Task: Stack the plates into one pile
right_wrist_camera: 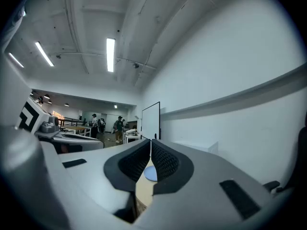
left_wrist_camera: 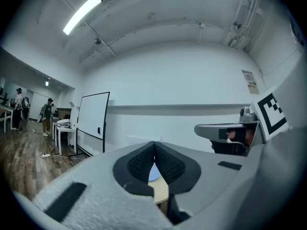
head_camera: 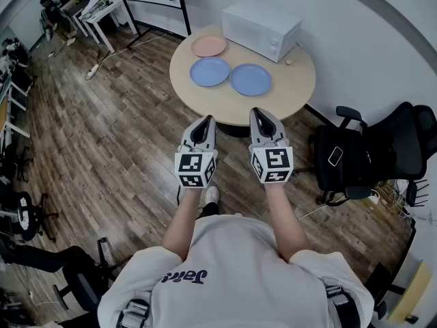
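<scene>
Hovering short of table [head_camera: 300, 94] | left tongs [head_camera: 207, 120]: closed, empty | right tongs [head_camera: 256, 112]: closed, empty

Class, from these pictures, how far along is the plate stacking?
Nothing done: the pink plate, left blue plate and right blue plate lie side by side on the round table, unstacked. Nothing in hand: left tongs and right tongs are shut, empty, short of the table. All stacking remains.

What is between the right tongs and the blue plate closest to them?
Only bare table lies between the right tongs and that blue plate, seen in the head view.
</scene>
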Demonstrator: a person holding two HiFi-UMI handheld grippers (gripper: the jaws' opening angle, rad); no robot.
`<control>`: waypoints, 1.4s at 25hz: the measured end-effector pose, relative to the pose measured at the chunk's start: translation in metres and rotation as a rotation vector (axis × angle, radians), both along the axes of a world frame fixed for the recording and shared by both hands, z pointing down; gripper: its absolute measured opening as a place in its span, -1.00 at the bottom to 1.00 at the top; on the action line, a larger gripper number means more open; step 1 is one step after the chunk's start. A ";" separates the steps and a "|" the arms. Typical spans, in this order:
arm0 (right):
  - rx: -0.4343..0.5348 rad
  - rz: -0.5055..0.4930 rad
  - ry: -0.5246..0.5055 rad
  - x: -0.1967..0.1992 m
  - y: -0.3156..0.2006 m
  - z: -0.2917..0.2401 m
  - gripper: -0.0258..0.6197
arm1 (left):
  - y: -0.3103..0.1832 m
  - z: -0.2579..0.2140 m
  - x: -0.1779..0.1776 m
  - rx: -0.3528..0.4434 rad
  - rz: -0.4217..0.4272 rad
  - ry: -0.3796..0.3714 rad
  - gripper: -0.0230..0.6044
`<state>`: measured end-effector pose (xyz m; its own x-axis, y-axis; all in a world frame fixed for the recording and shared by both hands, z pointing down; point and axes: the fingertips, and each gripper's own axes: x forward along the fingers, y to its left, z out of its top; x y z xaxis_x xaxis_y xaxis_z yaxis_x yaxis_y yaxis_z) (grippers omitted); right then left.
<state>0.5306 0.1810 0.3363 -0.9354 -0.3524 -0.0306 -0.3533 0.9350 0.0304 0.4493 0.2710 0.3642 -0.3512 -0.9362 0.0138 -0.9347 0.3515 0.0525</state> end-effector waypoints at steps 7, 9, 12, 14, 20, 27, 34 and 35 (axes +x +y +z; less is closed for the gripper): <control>-0.026 -0.005 -0.014 0.026 -0.005 0.010 -0.85 | -0.003 0.001 0.022 0.019 -0.010 0.011 -0.88; -0.049 -0.009 -0.002 0.030 -0.009 0.017 -0.85 | -0.006 0.003 0.030 0.014 -0.006 0.007 -0.88; -0.079 -0.018 0.010 0.030 -0.011 0.027 -0.85 | -0.011 0.009 0.038 0.000 0.004 -0.001 -0.88; -0.078 -0.037 0.021 0.024 -0.008 0.030 -0.85 | -0.012 0.012 0.032 -0.004 -0.001 0.006 -0.88; -0.062 -0.068 0.046 -0.007 -0.017 0.040 -0.85 | -0.031 0.020 0.006 0.006 -0.002 0.015 -0.88; -0.059 -0.069 0.082 -0.086 -0.068 0.051 -0.85 | -0.092 0.030 -0.074 0.011 0.016 0.049 -0.88; -0.048 -0.047 0.093 -0.198 -0.141 0.042 -0.85 | -0.176 0.026 -0.188 -0.003 0.061 0.072 -0.88; -0.052 -0.041 0.099 -0.214 -0.152 0.041 -0.85 | -0.187 0.026 -0.203 -0.007 0.070 0.078 -0.88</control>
